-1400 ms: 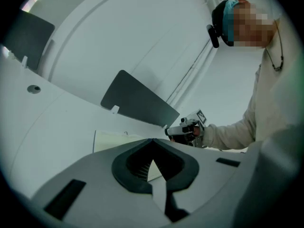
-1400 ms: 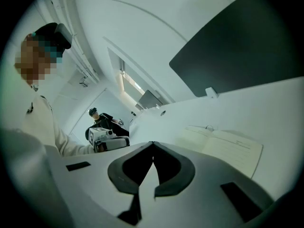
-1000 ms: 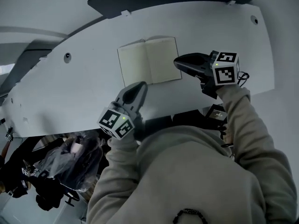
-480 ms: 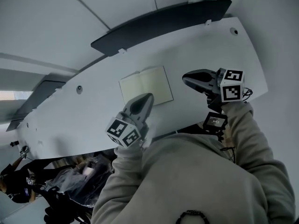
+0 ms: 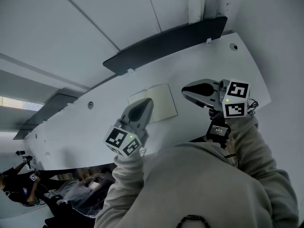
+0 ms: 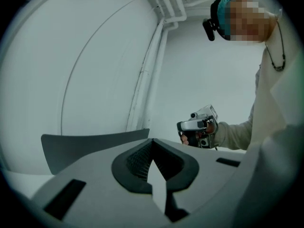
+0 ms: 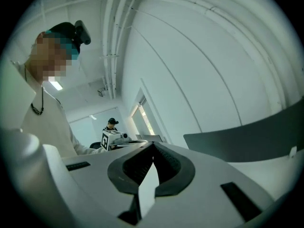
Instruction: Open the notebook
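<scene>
The notebook (image 5: 162, 101) lies open on the white table (image 5: 71, 127), its cream pages facing up. My left gripper (image 5: 144, 105) hovers above the notebook's near left part and hides it; its jaws are shut with nothing between them. To the right of the notebook my right gripper (image 5: 186, 90) is also held in the air, shut and empty. Both point level, well above the table. The left gripper view shows its own closed tips (image 6: 152, 141) and the right gripper (image 6: 199, 127) in a hand. In the right gripper view its tips (image 7: 153, 145) meet, with the left gripper's cube (image 7: 113, 139) behind.
A dark panel (image 5: 166, 44) runs along the table's far edge, in front of a white wall. A small black device (image 5: 218, 129) hangs by my right sleeve. Below the table's near edge are a chair with a bag (image 5: 80, 189) and another person (image 5: 19, 184).
Both grippers have risen from just above the table and rolled a little. The head view has tilted up, so the open notebook looks smaller and farther. Both jaws stayed shut.
</scene>
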`<state>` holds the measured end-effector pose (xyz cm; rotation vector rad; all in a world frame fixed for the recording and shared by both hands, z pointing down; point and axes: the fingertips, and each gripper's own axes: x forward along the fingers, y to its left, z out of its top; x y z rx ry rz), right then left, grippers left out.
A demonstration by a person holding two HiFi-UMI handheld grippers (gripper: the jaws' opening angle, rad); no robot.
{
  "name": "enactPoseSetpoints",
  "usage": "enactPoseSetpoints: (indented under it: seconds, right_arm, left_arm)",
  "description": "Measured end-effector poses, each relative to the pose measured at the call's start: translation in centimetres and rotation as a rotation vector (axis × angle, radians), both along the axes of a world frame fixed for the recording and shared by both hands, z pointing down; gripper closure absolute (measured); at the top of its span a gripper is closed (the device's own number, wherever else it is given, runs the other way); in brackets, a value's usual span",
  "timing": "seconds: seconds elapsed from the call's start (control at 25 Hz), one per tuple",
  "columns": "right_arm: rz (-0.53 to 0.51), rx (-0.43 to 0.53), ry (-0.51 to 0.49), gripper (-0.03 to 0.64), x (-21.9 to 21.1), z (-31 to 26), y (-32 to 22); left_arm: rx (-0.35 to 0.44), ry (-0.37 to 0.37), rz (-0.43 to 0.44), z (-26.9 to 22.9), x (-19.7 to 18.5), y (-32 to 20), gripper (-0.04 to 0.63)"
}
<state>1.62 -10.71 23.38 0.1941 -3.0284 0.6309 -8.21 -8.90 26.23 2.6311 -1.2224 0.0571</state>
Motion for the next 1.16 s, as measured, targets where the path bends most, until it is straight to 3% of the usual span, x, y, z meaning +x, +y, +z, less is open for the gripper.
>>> enactPoseSetpoints:
  seconds: [0.24,1.16]
  right_arm:
    - [0.056,0.203,0.03,0.595,0.0,-4.5,1.1]
    - [0.025,0.199,0.017,0.595,0.2,-5.1,0.9]
  left_arm:
    - [0.058,-0.014,-0.032,-3.9,0.1,0.7,0.6]
    - [0.078,-0.014,-0.068,-3.6,0.8,0.1,0.6]
